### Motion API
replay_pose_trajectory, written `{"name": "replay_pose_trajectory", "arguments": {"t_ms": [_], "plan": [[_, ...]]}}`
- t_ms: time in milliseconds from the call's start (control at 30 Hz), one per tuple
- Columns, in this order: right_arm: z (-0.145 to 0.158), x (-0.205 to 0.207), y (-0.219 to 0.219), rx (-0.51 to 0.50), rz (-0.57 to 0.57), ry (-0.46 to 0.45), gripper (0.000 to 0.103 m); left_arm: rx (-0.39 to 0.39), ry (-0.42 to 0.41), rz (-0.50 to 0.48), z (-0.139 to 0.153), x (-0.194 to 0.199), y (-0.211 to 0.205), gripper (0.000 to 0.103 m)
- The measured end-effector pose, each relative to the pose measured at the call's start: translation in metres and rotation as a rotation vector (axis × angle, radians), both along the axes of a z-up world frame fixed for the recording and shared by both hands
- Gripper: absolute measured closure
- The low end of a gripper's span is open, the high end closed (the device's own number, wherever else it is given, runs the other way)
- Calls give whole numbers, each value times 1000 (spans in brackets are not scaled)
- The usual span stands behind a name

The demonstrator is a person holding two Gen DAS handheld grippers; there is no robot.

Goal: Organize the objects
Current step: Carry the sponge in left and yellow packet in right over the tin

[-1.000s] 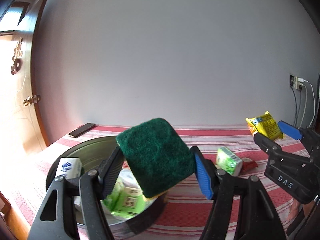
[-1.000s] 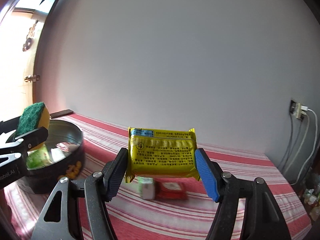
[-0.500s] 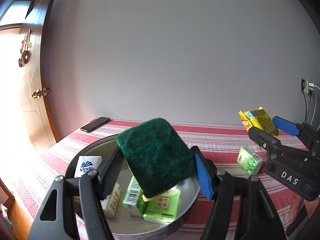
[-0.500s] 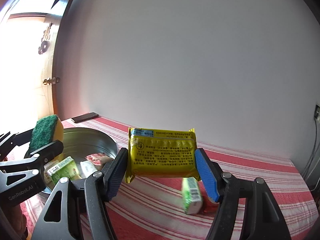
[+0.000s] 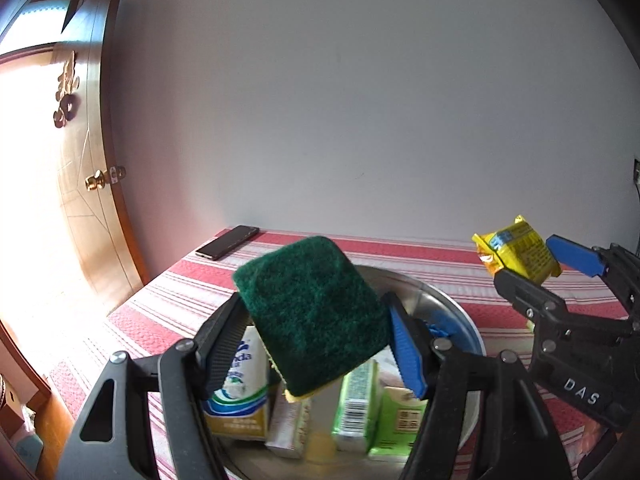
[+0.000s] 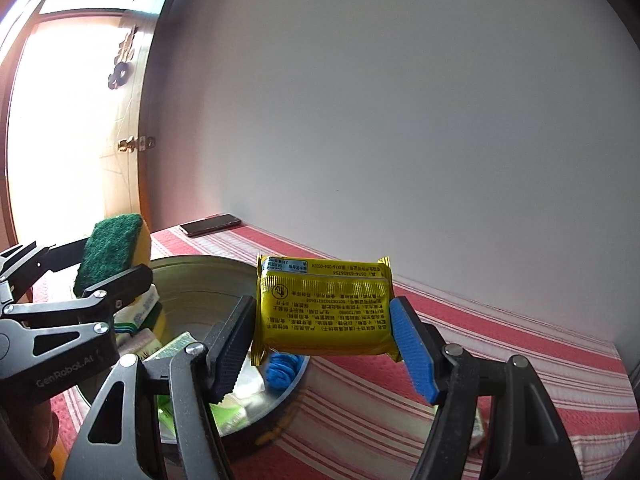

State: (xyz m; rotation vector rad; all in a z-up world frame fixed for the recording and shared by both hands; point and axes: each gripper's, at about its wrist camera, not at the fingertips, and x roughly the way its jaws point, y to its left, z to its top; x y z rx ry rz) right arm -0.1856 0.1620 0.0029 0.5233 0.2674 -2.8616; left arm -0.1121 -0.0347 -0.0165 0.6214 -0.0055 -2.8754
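My left gripper [image 5: 316, 336] is shut on a green and yellow scouring sponge [image 5: 312, 312] and holds it above the round metal basin [image 5: 452, 312]. The basin holds several packs: a white tissue pack [image 5: 240, 388] and green packs [image 5: 376, 408]. My right gripper [image 6: 324, 340] is shut on a yellow snack packet [image 6: 324, 308] and holds it over the basin's right rim [image 6: 224, 264]. The sponge also shows in the right wrist view [image 6: 112, 252], and the yellow packet in the left wrist view [image 5: 516, 252].
The basin stands on a red and white striped cloth [image 6: 500, 364]. A black phone [image 5: 228, 242] lies at the table's far left corner. A wooden door [image 5: 52, 184] is on the left, a plain wall behind. A blue item [image 6: 282, 364] lies in the basin.
Both grippers have moved left, toward and over the basin, each with its object still held. The loose green and red packs on the cloth have dropped out of view.
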Motion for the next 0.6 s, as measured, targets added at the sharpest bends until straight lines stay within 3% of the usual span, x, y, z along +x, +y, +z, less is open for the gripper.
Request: {"name": "replay_pose_trajectory", "arguments": {"t_ms": [600], "plan": [[-28,-40,-21,-9,59,-148,33,-25,-184,8,-21,-50,-22,35]]}}
